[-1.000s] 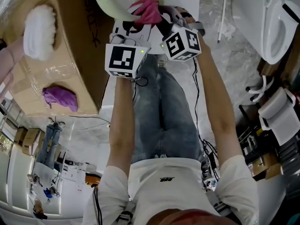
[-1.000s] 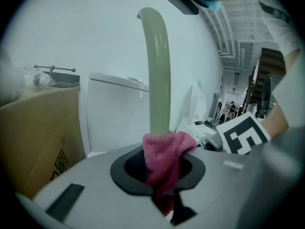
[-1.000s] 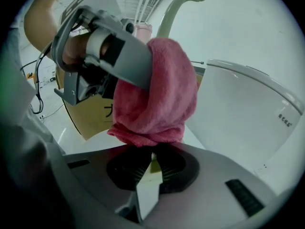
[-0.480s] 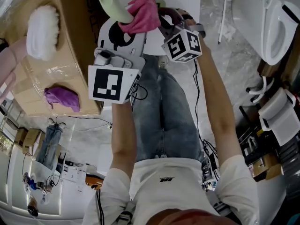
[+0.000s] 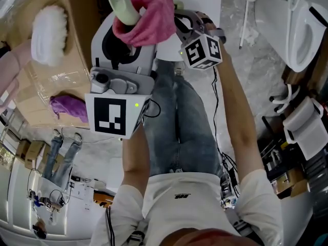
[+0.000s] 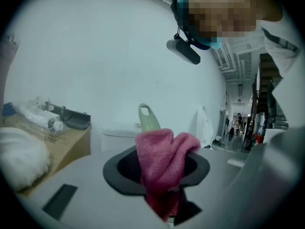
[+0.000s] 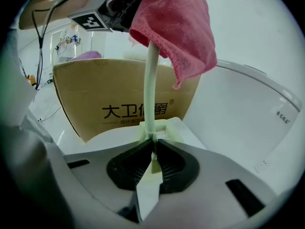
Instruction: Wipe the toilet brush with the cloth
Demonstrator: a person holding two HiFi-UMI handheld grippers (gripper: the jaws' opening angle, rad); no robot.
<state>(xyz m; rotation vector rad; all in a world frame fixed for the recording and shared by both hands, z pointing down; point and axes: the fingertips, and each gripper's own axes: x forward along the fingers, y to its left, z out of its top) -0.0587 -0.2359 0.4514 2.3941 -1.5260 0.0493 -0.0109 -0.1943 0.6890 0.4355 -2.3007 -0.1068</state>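
1. Head view: the left gripper (image 5: 127,41) and the right gripper (image 5: 180,23) meet above the person's jeans (image 5: 179,122). A pink cloth (image 5: 146,19) is bunched between them, and it hides the jaws of both. The pale green toilet brush (image 5: 122,5) pokes out of the cloth at its upper left.
   - To the left stands a cardboard box (image 5: 82,45). A white fluffy pad (image 5: 48,27) and a purple cloth (image 5: 66,109) lie on top of it.
   - To the right are a toilet (image 5: 302,24) and a white long-handled tool (image 5: 245,12) lying on the floor.

2. Left gripper view: the left gripper (image 6: 164,185) has its jaws clamped on the cloth (image 6: 164,161), which drapes over the dark pads.
   - The brush's looped handle end (image 6: 148,118) rises just behind the cloth. The cloth covers the shaft below it.
   - The box (image 6: 66,144) and the fluffy pad (image 6: 19,156) sit at the left.

3. Right gripper view: only this view shows what the right gripper (image 7: 153,151) holds. Its jaws are pressed together on the flat lower end of the brush (image 7: 151,94).
   - The shaft runs straight up into the cloth (image 7: 178,27), which wraps its upper part.
   - Behind the brush are the printed face of the box (image 7: 119,104) and the purple cloth (image 7: 86,56).
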